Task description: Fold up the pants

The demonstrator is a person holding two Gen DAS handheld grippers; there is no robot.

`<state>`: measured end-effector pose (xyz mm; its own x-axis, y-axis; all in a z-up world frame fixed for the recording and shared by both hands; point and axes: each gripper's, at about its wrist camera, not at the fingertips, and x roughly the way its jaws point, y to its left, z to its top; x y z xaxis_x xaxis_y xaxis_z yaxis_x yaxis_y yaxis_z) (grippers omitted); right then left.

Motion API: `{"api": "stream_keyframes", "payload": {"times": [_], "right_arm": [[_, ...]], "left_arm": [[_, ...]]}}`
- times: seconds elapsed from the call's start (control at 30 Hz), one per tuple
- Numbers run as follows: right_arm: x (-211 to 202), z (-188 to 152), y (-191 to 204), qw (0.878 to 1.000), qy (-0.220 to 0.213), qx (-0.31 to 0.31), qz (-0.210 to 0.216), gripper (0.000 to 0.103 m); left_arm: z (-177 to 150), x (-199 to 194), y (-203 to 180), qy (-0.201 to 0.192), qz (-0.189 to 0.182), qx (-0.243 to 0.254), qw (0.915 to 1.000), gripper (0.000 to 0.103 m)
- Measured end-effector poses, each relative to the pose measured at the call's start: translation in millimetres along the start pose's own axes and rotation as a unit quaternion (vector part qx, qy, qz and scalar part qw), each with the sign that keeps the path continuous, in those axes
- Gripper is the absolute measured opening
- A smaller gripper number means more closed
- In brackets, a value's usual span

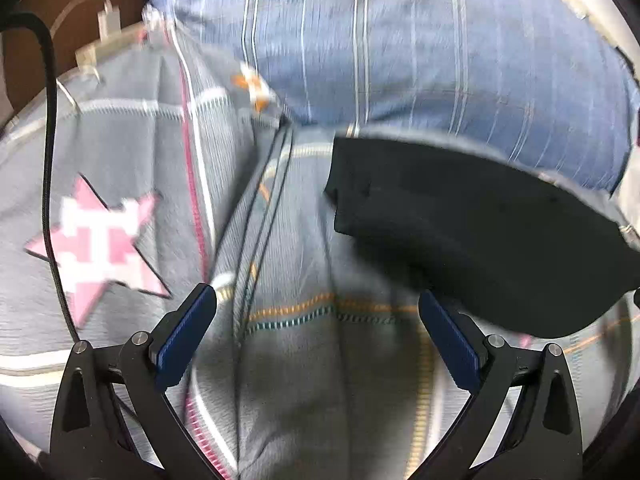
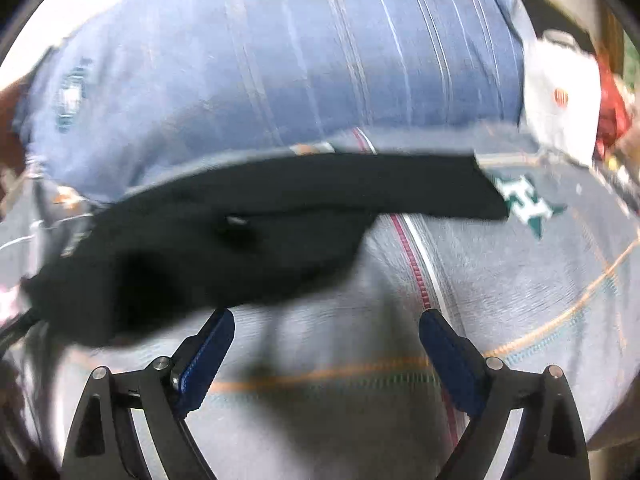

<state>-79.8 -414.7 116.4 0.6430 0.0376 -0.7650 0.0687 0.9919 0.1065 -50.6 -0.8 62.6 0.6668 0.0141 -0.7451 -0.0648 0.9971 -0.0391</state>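
Pants (image 1: pixel 460 232), dark and blurred, lie on a grey patterned bedspread (image 1: pixel 304 360) against a blue striped pillow (image 1: pixel 400 48). Both the left gripper (image 1: pixel 316 336) and right gripper (image 2: pixel 326 354) hover with jaws spread wide, holding nothing. Only the left view shows a pink star patch (image 1: pixel 96 248) and black cable (image 1: pixel 48 160); only the right shows a green star (image 2: pixel 528 204).

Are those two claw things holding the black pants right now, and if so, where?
No. The left gripper and the right gripper are both open with nothing between their fingers. The pants lie on the bedspread just ahead of them.
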Motion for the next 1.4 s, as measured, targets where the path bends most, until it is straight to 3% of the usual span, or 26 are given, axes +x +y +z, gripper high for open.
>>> {"api": "stream_keyframes", "payload": {"times": [0.13, 0.27, 0.3, 0.33, 0.43, 0.57, 0.73, 0.9, 1.07, 1.13, 1.2, 1.27, 1.4], "right_arm": [[-19, 0, 15, 0.998, -0.047, -0.023, 0.029, 0.093], [-28, -7, 10, 0.998, -0.048, -0.008, 0.04, 0.093], [-28, -8, 13, 0.998, -0.051, -0.008, 0.048, 0.093], [-28, -4, 12, 0.998, -0.042, -0.004, 0.055, 0.093], [-21, 2, 15, 0.996, -0.03, 0.001, 0.078, 0.091], [-22, -2, -10, 0.998, -0.006, 0.025, 0.051, 0.088], [-21, -1, -71, 0.996, -0.001, 0.092, 0.012, 0.086], [18, 20, -76, 0.995, 0.024, 0.089, 0.046, 0.062], [86, 43, -71, 0.989, 0.06, 0.103, 0.088, 0.058], [98, 51, -64, 0.991, 0.044, 0.09, 0.086, 0.053], [111, 57, -60, 0.995, 0.042, 0.067, 0.067, 0.02], [111, 59, -59, 0.995, 0.033, 0.062, 0.064, 0.005], [65, 51, -73, 0.993, 0.002, 0.079, 0.084, 0.004]], "left_arm": [[6, -17, -10, -0.015, -0.015, 0.01, 0.9997, 0.102], [7, -23, -20, -0.025, -0.03, 0.01, 0.9992, 0.102], [7, -19, -16, -0.009, -0.05, -0.009, 0.9987, 0.102], [3, -19, -19, -0.02, -0.056, -0.011, 0.9982, 0.102], [2, -7, -23, 0.008, -0.051, -0.013, 0.9986, 0.102], [-7, -1, -21, 0.025, -0.059, -0.025, 0.9976, 0.102], [-16, 16, -18, 0.053, -0.077, -0.063, 0.9937, 0.102], [-18, 26, -20, 0.072, -0.081, -0.082, 0.9907, 0.102], [-16, 37, -19, 0.077, -0.061, -0.082, 0.9917, 0.102], [-16, 43, -19, 0.078, -0.057, -0.084, 0.9917, 0.102], [-15, 49, -22, 0.081, -0.053, -0.082, 0.992, 0.102], [-13, 50, -26, 0.076, -0.055, -0.073, 0.9929, 0.102], [-13, 51, -28, 0.076, -0.056, -0.066, 0.9933, 0.102]]}}
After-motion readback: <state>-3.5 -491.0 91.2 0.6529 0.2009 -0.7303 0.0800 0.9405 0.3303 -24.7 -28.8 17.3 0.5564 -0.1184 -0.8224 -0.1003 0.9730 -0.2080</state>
